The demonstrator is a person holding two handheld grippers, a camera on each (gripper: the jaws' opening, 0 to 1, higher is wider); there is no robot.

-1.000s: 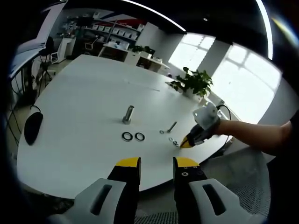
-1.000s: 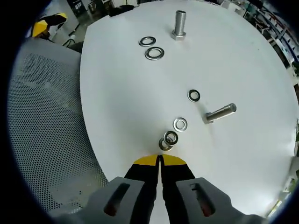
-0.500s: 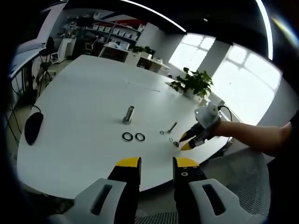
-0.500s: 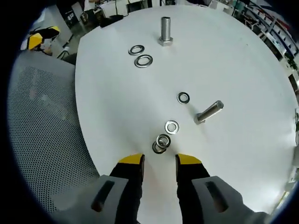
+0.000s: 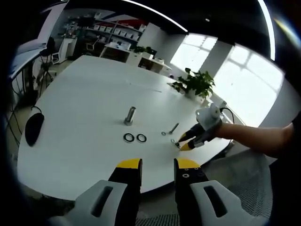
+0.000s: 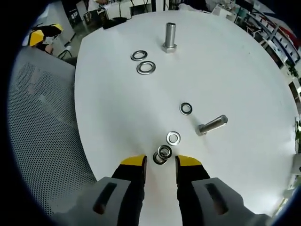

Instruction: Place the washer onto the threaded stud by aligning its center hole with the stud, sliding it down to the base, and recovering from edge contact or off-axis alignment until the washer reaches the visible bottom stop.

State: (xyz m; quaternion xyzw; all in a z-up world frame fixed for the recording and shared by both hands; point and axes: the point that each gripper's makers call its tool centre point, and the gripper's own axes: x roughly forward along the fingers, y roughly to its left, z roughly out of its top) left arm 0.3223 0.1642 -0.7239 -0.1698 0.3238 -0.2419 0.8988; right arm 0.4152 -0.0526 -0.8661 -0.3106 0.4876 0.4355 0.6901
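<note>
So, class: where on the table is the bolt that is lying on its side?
In the right gripper view the lying bolt rests on the white table, right of the single washer and up-right of the open right gripper.

overlapping washers (image 6: 162,154): lower one partly covered | plant (image 5: 195,84): pot hidden behind table edge

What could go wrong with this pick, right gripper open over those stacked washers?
1. The two overlapping washers sit between the right gripper tips; closing may grab both or flick one away.
2. They lie near the table edge; a nudged washer could drop off.
3. The lying bolt could roll if bumped.
</note>
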